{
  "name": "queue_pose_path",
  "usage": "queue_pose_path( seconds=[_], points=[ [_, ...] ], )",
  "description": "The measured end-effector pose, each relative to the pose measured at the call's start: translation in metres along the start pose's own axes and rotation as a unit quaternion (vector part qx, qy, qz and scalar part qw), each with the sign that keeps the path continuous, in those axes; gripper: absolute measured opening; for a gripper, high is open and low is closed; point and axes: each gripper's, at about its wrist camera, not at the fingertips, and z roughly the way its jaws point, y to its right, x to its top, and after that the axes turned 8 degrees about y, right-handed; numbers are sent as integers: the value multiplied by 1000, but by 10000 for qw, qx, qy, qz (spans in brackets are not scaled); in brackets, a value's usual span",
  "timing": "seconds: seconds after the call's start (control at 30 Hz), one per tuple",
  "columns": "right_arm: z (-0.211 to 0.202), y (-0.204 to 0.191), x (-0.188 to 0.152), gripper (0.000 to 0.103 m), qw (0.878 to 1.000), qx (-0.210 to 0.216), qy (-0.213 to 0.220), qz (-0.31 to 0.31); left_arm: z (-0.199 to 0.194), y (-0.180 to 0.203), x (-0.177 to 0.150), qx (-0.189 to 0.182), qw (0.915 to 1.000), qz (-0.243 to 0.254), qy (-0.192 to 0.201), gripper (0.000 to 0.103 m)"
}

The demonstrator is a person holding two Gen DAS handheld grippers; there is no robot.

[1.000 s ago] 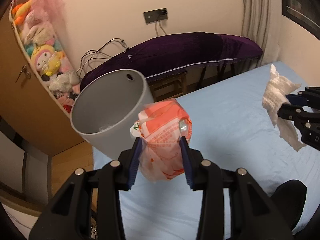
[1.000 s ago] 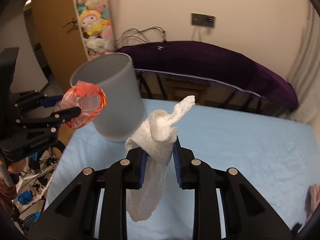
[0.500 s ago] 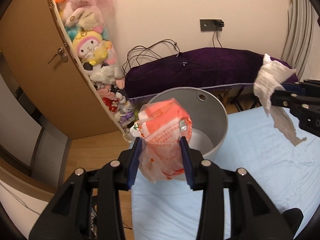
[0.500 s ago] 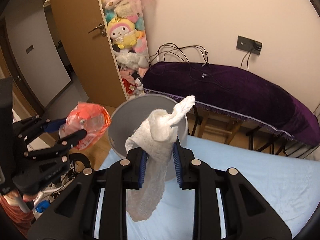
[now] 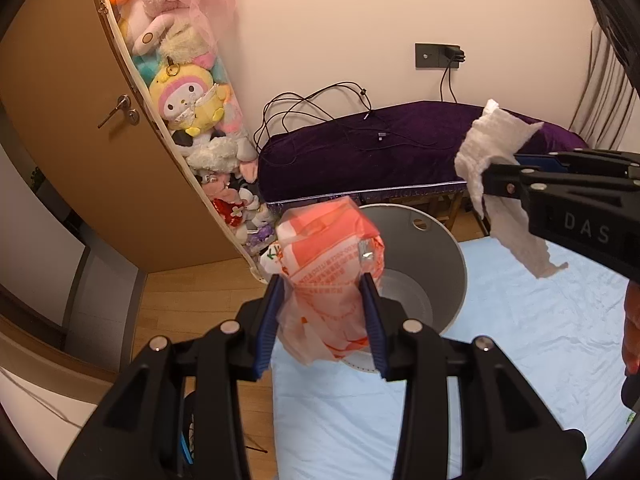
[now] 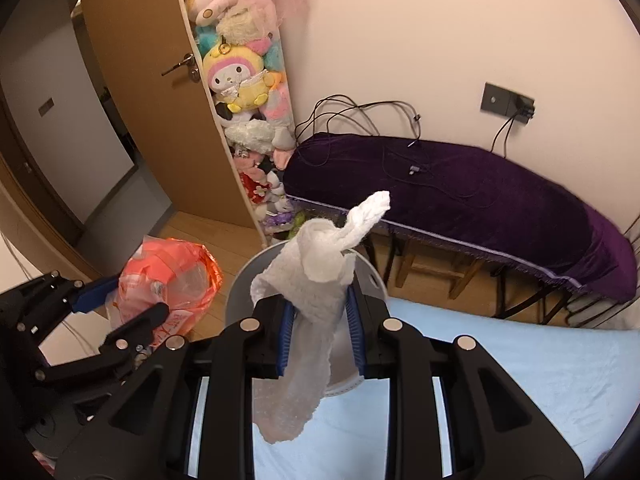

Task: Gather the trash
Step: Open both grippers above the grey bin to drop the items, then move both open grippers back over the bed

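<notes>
My left gripper (image 5: 324,292) is shut on an orange and white plastic wrapper (image 5: 332,268) and holds it over the near rim of the grey trash bin (image 5: 448,252). The bin stands on the light blue bed sheet (image 5: 520,360). My right gripper (image 6: 318,312) is shut on a crumpled white paper towel (image 6: 316,280) that hangs down in front of the bin (image 6: 236,300). The right gripper also shows in the left wrist view (image 5: 504,178), to the right of the bin with the towel (image 5: 500,144). The left gripper and wrapper (image 6: 168,280) show left of the bin.
A wooden door (image 5: 60,100) with a hanging organiser of plush toys (image 5: 188,100) stands at the left. A bench under a purple cloth (image 5: 380,160) with cables runs along the wall behind the bin. Wooden floor (image 5: 180,300) lies beside the bed.
Both grippers have moved toward the bin with their loads, and the views have tilted down. The wrapper now sits over the bin's rim, and the towel is closer to the bin.
</notes>
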Motion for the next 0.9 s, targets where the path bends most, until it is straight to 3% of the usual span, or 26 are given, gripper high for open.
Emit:
queue_pose_path(
  seconds=[0.07, 0.13, 0.17, 0.2, 0.43, 0.9],
  points=[
    [4, 3, 1, 29, 10000, -44, -42, 56, 2, 4, 3, -25, 10000, 86, 40, 44],
    [4, 8, 0, 39, 9999, -130, -13, 81, 7, 5, 7, 42, 9999, 78, 62, 59],
    [4, 10, 0, 45, 9998, -144, 10, 112, 8, 5, 10, 32, 9999, 57, 98, 72],
    [4, 13, 0, 50, 9998, -113, 53, 171, 10, 6, 13, 20, 9999, 49, 136, 76],
    [2, 24, -12, 52, 9997, -134, 118, 178, 19, 7, 16, 1, 9998, 6, 181, 76],
    [-38, 41, -58, 52, 9991, -294, 303, 57, -12, 27, -9, -67, 9975, 365, 607, 76]
  ],
)
